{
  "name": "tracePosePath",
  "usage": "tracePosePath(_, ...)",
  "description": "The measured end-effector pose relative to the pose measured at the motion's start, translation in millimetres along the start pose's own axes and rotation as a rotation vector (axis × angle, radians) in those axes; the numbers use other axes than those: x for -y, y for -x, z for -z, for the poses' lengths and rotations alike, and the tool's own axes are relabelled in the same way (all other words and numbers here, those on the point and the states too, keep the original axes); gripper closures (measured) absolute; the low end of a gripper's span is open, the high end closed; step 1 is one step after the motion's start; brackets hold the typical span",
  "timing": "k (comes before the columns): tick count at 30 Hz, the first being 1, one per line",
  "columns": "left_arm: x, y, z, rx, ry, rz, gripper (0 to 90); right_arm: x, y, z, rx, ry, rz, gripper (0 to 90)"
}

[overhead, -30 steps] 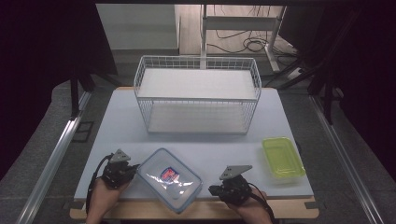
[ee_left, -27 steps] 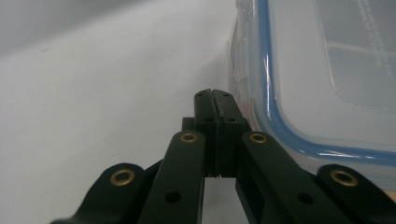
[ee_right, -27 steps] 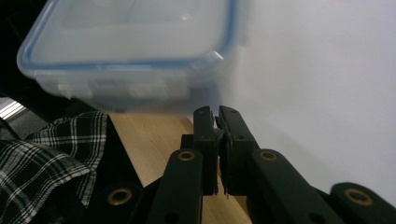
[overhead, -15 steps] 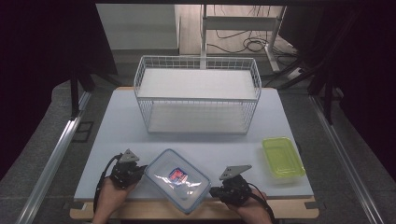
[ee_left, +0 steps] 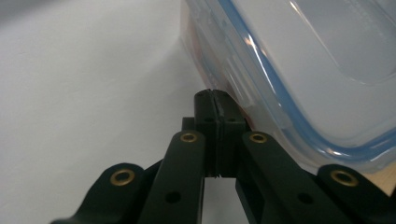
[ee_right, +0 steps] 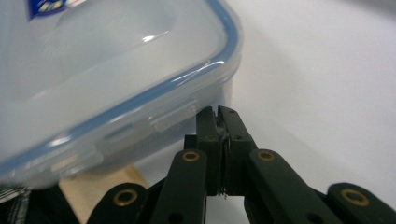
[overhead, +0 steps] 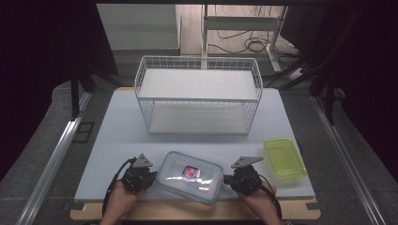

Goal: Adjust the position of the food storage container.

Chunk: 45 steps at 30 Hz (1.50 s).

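A clear plastic food container (overhead: 190,176) with a blue-rimmed lid and a red and blue label lies near the table's front edge, between my two grippers. My left gripper (overhead: 142,177) is at its left end, my right gripper (overhead: 236,180) at its right end. In the left gripper view the jaws (ee_left: 212,93) are shut, tips touching the container's wall (ee_left: 280,70) just under a lid latch. In the right gripper view the jaws (ee_right: 219,111) are shut too, tips against the container (ee_right: 116,84) below its latch. Nothing I can make out is held between either pair.
A white wire basket (overhead: 197,101) with a shelf stands at the back middle of the white table (overhead: 117,126). A yellow-green lidded box (overhead: 284,157) lies at the front right. The table's wooden front edge (overhead: 187,211) runs right below the hands.
My left gripper moved right up to the container's left end. The container shifted right and turned slightly. The right gripper stayed nearly in place.
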State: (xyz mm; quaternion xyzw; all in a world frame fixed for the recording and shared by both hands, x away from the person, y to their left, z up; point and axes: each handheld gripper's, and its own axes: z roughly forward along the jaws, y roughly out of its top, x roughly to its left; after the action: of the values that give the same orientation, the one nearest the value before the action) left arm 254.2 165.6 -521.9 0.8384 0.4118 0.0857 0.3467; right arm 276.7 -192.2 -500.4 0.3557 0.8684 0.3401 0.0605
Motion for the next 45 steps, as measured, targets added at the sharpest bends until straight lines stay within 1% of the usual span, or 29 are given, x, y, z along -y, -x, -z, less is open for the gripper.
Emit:
tracePosePath(1,-0.2,1.0,-0.1,0.001,-0.003,-0.006,89.9,1.0,1.2,1.3,-0.004,-0.004,-0.013,87.7)
tracePosePath(3,0.4,1.4,0.5,0.005,0.0,-0.001,89.8,4.4,-1.0,4.1,-0.017,-0.026,-0.008,86.9)
tracePosePath(5,1.5,0.8,1.3,0.016,0.006,0.014,89.8,9.4,-5.7,6.6,-0.04,-0.047,-0.007,86.7)
tracePosePath(7,2.1,1.4,2.1,0.015,0.005,0.026,89.8,11.9,-8.4,8.1,-0.058,-0.056,-0.01,86.8)
tracePosePath(10,1.7,3.4,2.0,0.008,0.004,0.038,89.9,9.3,-7.1,7.1,-0.042,-0.052,-0.013,87.6)
tracePosePath(13,0.8,5.6,0.7,0.02,0.003,0.045,89.9,4.8,-1.9,4.0,-0.019,-0.047,-0.02,88.2)
tracePosePath(15,-0.2,8.4,-0.3,0.006,-0.005,0.042,89.9,2.0,2.5,2.8,-0.003,-0.04,-0.029,88.6)
tracePosePath(16,-0.3,9.1,-0.7,0.012,-0.006,0.043,89.9,0.7,5.2,3.6,-0.003,-0.027,-0.035,88.6)
tracePosePath(17,-0.3,9.7,-1.2,0.025,-0.004,0.05,89.9,-0.7,7.4,4.6,0.006,-0.018,-0.042,88.7)
tracePosePath(18,-0.5,10.6,-1.8,0.028,-0.007,0.051,89.9,-1.6,9.5,4.4,0.02,-0.014,-0.04,88.8)
tracePosePath(20,-1.4,12.9,-2.7,0.02,-0.014,0.042,89.9,-2.7,13.7,3.2,0.02,-0.006,-0.054,89.0)
tracePosePath(23,-0.8,13.2,-2.3,0.03,-0.009,0.046,89.5,-2.2,15.4,3.6,0.017,-0.008,-0.061,88.2)
tracePosePath(25,1.4,11.9,0.1,0.046,-0.002,0.055,88.1,2.4,12.9,5.8,-0.004,-0.027,-0.062,87.5)
tracePosePath(27,4.2,11.6,2.3,0.064,0.002,0.065,87.9,10.3,6.1,9.7,-0.021,-0.055,-0.043,86.9)
tracePosePath(28,5.2,12.8,3.2,0.065,0.001,0.065,88.1,14.4,2.0,11.8,-0.042,-0.07,-0.037,86.5)
tracePosePath(29,6.2,14.0,3.9,0.065,0.002,0.061,88.6,17.7,-2.5,13.8,-0.072,-0.078,-0.033,86.5)
tracePosePath(31,7.8,16.6,5.7,0.061,-0.007,0.057,89.4,21.3,-12.2,16.5,-0.118,-0.086,-0.031,87.6)
tracePosePath(32,8.4,17.3,6.1,0.06,-0.004,0.06,89.5,21.8,-17.1,17.2,-0.113,-0.09,-0.014,87.6)
tracePosePath(33,8.1,17.7,6.4,0.059,-0.001,0.068,89.7,21.8,-20.6,17.6,-0.085,-0.083,0.004,87.9)
tracePosePath(35,6.1,17.7,6.3,0.055,0.005,0.071,89.8,19.6,-20.5,17.5,-0.06,-0.078,0.012,88.3)
tracePosePath(37,3.2,17.8,4.3,0.049,0.004,0.074,89.8,17.3,-15.7,15.2,-0.04,-0.068,-0.002,89.2)
tracePosePath(39,0.1,18.3,0.8,0.044,-0.002,0.075,89.8,13.5,-11.0,13.3,-0.017,-0.065,-0.005,89.4)
tracePosePath(41,-3.1,19.4,-2.1,0.035,-0.007,0.068,89.8,9.8,-6.1,11.9,0.021,-0.057,-0.006,89.5)
tracePosePath(44,-6.8,19.1,-6.1,0.024,-0.011,0.067,89.8,6.1,2.4,10.5,0.025,-0.045,-0.023,89.6)
tracePosePath(45,-6.8,19.1,-6.1,0.024,-0.011,0.067,89.9,6.1,2.4,10.5,0.025,-0.045,-0.023,89.6)
